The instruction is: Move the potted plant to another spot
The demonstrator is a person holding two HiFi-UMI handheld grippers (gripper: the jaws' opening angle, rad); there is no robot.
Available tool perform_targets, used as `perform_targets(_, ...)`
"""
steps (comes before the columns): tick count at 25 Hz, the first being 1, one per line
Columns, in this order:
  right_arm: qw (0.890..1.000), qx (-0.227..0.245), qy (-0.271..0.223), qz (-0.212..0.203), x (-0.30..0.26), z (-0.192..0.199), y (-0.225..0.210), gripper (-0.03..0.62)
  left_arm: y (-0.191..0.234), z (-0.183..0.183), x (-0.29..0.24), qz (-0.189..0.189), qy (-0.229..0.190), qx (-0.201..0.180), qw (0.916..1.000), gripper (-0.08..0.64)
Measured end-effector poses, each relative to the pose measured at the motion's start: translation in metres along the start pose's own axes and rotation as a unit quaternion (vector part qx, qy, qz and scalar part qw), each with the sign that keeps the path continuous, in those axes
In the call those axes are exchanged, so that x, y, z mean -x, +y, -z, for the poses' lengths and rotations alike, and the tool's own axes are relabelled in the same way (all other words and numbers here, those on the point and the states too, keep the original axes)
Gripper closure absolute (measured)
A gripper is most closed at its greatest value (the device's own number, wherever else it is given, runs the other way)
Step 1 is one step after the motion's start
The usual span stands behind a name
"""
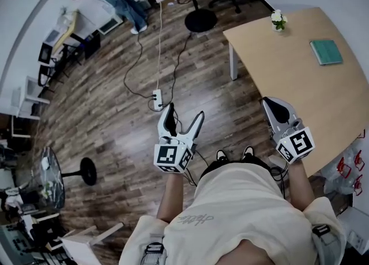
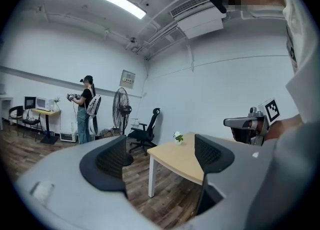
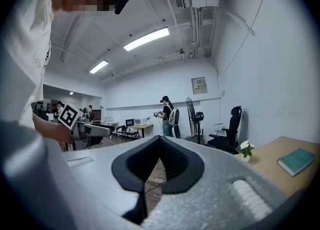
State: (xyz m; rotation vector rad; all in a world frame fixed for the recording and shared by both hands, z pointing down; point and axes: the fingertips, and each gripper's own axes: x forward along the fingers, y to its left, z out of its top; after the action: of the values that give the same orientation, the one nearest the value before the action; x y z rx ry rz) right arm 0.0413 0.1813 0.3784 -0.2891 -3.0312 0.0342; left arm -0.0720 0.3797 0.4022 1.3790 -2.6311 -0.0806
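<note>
On table (image 1: 323, 102): book (image 1: 326, 51), unseen in left gripper view | left tongs (image 1: 185, 111) wide, right tongs (image 1: 267, 102) closed, empty

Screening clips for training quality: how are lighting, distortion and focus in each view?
Head view: strong fisheye bows the table edge; glare on the floor. Left gripper view: dark round vignette, ceiling light blown out. Right gripper view: same vignette; potted plant small but clear.

Potted plant (image 1: 278, 21) too small for pot detail
</note>
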Motion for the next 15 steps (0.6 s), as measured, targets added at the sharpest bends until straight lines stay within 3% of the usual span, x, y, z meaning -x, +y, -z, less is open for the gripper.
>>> perform_targets(8,0.998,-0.022,0.006,0.052,-0.008,0.017,0.010,0.589,0.024,0.023,0.000,0.031,0.011,0.010,0.9994,0.172)
perform_targets(15,0.998,-0.023,0.021,0.063,-0.027,0.017,-0.008,0.589,0.043,0.022,-0.027,0.034,0.015,0.013,0.9992,0.170)
